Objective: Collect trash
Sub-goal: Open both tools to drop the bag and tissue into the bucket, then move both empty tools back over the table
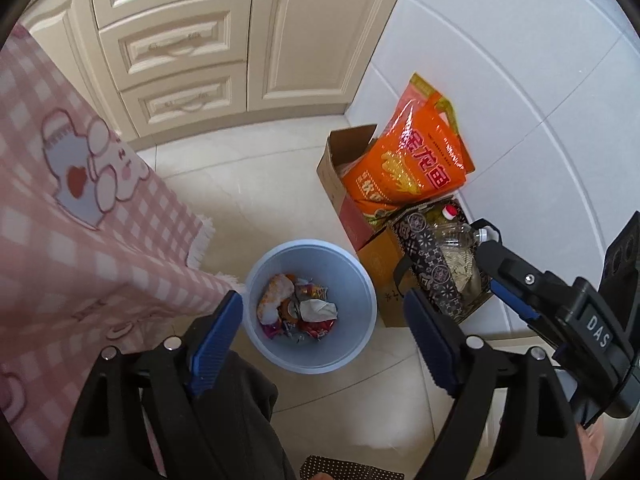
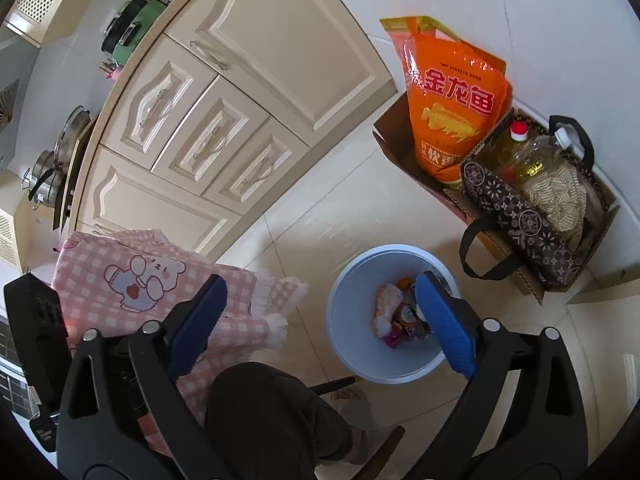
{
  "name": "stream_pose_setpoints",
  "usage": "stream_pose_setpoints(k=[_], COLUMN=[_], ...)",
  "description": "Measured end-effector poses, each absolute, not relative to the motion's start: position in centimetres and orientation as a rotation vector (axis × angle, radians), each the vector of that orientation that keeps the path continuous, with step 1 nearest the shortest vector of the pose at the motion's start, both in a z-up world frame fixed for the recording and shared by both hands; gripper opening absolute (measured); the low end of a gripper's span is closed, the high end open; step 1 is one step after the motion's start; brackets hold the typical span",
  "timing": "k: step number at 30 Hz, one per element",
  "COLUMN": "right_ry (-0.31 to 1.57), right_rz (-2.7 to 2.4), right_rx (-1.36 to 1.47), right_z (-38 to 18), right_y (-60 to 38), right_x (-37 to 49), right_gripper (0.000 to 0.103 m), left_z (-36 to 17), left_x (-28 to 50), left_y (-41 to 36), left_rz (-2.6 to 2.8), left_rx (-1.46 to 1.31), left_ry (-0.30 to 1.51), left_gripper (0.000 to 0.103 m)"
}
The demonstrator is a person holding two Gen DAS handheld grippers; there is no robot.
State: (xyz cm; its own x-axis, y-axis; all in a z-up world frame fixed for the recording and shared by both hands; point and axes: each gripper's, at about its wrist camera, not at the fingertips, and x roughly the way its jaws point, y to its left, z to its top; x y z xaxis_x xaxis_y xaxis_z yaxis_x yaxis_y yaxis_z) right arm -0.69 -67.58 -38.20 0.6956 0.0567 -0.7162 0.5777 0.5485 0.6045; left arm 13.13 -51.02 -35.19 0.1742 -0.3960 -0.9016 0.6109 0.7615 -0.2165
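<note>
A pale blue waste bin (image 1: 352, 280) stands on the tiled floor, holding crumpled wrappers and a white tissue (image 1: 318, 308). My left gripper (image 1: 322, 304) hangs above the bin, open, with nothing between its blue pads (image 1: 216, 336). One finger of the right gripper (image 1: 508, 276) reaches in from the right edge of the left wrist view. In the right wrist view the same bin (image 2: 352, 304) and its trash (image 2: 388, 304) lie below my right gripper (image 2: 320, 284), which is wide open and empty. Its right pad (image 2: 444, 324) overlaps the bin's inside.
A pink checked tablecloth (image 1: 80, 220) hangs left of the bin. Behind stand cream cabinets (image 1: 192, 40). To the right, a cardboard box (image 1: 340, 176) holds an orange rice bag (image 1: 412, 156), beside a patterned bag (image 2: 516, 212) with oil bottles. A person's dark trouser leg (image 2: 272, 412) and slipper are below.
</note>
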Motion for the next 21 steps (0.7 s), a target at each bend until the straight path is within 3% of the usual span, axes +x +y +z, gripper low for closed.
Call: stream_pose_setpoints(k=[9, 21], right_ry=[0.725, 0.612], right_rz=[-0.372, -0.346], right_rx=[0.913, 0.786], right_z=[-34.3, -24.7], right_y=[-66.7, -62.7], right_x=[-1.4, -0.6], right_gripper=[0.096, 0.097], left_z=[-29.8, -20.6], left_x=[11.7, 10.8], left_y=[-49.4, -43.2], left_rz=[-0.764, -0.816], left_rx=[0.189, 0.099], left_ry=[1.088, 0.911], left_gripper=[0.082, 0.085])
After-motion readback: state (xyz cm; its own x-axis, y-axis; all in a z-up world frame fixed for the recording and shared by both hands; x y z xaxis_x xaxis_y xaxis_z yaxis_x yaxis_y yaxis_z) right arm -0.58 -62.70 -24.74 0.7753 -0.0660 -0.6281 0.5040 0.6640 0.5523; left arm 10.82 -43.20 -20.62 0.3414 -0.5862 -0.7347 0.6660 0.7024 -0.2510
